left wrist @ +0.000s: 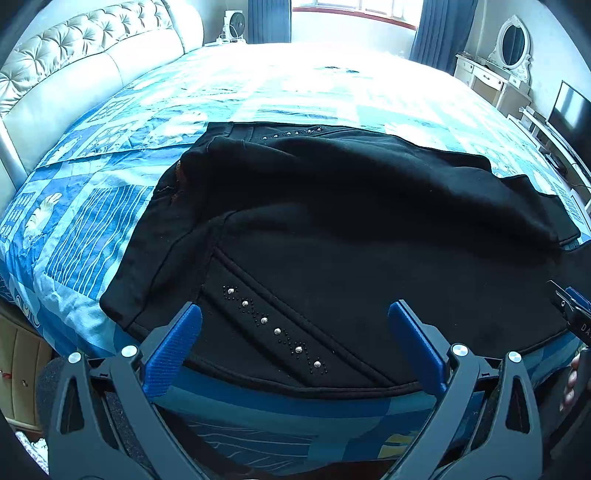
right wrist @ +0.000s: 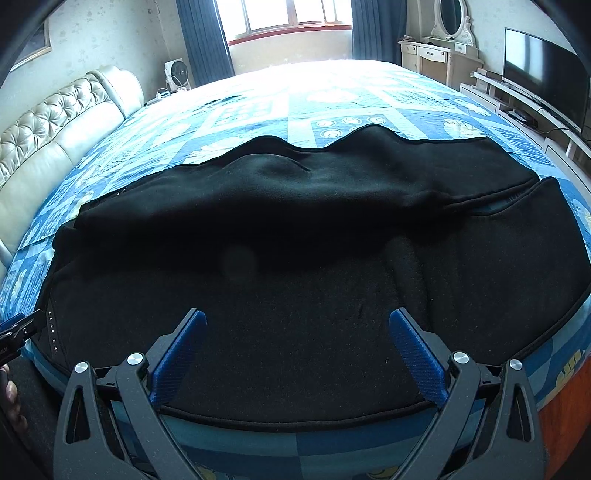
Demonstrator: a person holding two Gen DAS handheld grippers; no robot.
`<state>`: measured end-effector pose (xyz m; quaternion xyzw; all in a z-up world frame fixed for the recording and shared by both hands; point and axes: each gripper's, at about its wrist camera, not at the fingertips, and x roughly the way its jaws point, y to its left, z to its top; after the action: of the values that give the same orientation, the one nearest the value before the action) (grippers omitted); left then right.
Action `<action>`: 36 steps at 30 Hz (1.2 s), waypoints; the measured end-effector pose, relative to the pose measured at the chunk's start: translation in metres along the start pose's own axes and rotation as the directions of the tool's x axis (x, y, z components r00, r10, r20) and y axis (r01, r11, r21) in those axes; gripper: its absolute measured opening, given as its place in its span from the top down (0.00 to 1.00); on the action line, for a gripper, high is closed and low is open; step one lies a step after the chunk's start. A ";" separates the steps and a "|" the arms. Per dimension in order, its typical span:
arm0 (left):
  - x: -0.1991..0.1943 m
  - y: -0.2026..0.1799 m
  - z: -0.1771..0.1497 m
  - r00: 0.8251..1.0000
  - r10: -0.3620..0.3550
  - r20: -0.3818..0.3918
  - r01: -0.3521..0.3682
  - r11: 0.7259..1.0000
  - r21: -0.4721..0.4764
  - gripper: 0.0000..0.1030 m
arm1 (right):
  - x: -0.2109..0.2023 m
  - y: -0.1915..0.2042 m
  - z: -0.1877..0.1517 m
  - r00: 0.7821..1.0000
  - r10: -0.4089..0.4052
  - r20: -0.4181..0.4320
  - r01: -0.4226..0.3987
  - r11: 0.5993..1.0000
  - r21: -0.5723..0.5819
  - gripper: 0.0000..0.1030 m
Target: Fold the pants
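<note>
Black pants (left wrist: 332, 229) lie on the blue patterned bedspread, waist end to the left with rows of silver studs (left wrist: 275, 330) near me. The far leg lies bunched over the near one. My left gripper (left wrist: 293, 314) is open and empty, just above the near edge at the studded pocket. In the right wrist view the pants (right wrist: 314, 258) spread wide across the bed, leg ends to the right. My right gripper (right wrist: 297, 321) is open and empty, over the near edge of the leg. Each gripper's tip shows at the edge of the other view.
The bed (left wrist: 92, 221) has a padded cream headboard (left wrist: 66, 81) on the left. A dressing table with an oval mirror (right wrist: 448, 22) and a TV (right wrist: 543, 70) stand along the right wall. A window with blue curtains (right wrist: 288, 18) is at the far end.
</note>
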<state>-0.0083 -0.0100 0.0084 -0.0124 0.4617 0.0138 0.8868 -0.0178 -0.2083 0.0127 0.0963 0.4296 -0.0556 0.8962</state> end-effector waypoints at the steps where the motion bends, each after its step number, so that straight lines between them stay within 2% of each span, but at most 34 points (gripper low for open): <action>1: 0.000 -0.001 0.000 1.000 0.000 0.000 0.000 1.000 0.001 0.02 | 0.000 0.000 0.000 1.000 0.000 -0.001 0.000 1.000 0.000 0.04; 36: 0.002 0.001 -0.002 1.000 0.004 -0.012 -0.004 1.000 -0.005 0.02 | 0.005 0.002 -0.003 1.000 0.008 -0.020 -0.008 1.000 -0.005 0.04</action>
<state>-0.0088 -0.0093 0.0053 -0.0136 0.4671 0.0167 0.8839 -0.0165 -0.2058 0.0073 0.0963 0.4383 -0.0500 0.8923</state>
